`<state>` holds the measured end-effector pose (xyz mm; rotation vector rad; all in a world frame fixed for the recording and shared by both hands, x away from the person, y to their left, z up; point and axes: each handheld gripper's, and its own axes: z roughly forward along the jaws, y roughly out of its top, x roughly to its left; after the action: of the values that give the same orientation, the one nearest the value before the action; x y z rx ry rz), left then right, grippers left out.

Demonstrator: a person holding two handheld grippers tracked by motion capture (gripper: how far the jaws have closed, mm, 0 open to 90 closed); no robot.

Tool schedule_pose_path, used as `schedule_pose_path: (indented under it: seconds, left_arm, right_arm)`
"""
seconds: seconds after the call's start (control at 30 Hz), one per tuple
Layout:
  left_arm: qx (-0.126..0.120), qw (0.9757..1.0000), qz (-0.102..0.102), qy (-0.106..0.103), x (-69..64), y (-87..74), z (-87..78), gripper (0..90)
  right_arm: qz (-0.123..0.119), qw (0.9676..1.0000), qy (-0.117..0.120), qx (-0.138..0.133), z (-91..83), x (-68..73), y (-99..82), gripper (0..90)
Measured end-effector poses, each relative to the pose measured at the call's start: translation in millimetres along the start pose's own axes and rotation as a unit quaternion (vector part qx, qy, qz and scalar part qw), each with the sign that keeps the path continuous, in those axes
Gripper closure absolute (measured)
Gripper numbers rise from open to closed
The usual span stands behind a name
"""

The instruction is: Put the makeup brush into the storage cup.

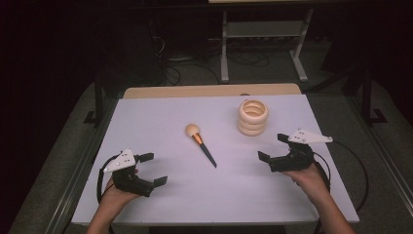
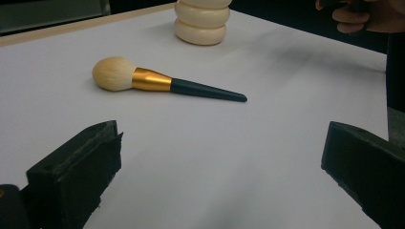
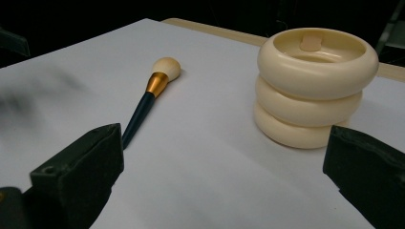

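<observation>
A makeup brush point(image 1: 199, 143) with a cream head, gold ferrule and dark handle lies flat mid-table; it also appears as the brush point(image 2: 162, 82) and the brush point(image 3: 150, 93). A cream holder of three stacked rings point(image 1: 253, 117) stands upright at the back right, seen as the holder point(image 2: 201, 21) and the holder point(image 3: 315, 86). My left gripper point(image 1: 153, 169) rests at the front left, open and empty, well short of the brush. My right gripper point(image 1: 272, 147) sits at the right, open and empty, just in front of the holder.
The white table top point(image 1: 160, 117) ends in a wooden strip point(image 1: 209, 90) at the back. Beyond it stand a metal frame's legs point(image 1: 224, 48) and floor cables. A person's hand point(image 2: 363, 16) holding the right gripper shows in the left gripper view.
</observation>
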<state>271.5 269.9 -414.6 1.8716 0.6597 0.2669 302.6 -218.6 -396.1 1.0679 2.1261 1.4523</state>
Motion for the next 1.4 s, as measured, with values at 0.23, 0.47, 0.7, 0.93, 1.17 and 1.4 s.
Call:
schedule_pose_path:
  seconds: [0.23,0.47,0.7,0.93,1.17,1.4]
  left_arm:
    - [-0.001,1.0000,-0.001,0.000,-0.1,0.1,0.0,0.0]
    - [0.001,1.0000,-0.002,0.000,0.3,0.0,-0.1,0.0]
    - [-0.001,1.0000,-0.003,-0.001,-0.1,0.1,-0.1,0.0]
    - [-0.002,1.0000,-0.004,-0.002,-0.2,0.2,-0.5,0.0]
    - [-0.002,1.0000,-0.005,-0.003,-0.2,0.6,-1.0,0.0]
    - [-0.001,1.0000,-0.006,-0.002,-0.2,0.8,-1.6,0.0]
  right_arm:
    - [-0.008,0.9999,0.003,0.008,6.8,1.5,4.5,0.0]
    - [-0.013,0.9999,0.006,0.007,14.0,3.3,10.1,0.0]
    - [-0.016,0.9998,0.013,0.006,22.2,5.3,15.2,0.0]
    - [-0.018,0.9997,0.018,0.007,29.2,6.8,20.0,0.0]
    - [-0.019,0.9995,0.024,0.004,36.0,8.4,25.2,0.0]
    - [-0.020,0.9994,0.027,0.005,41.0,9.6,28.1,0.0]
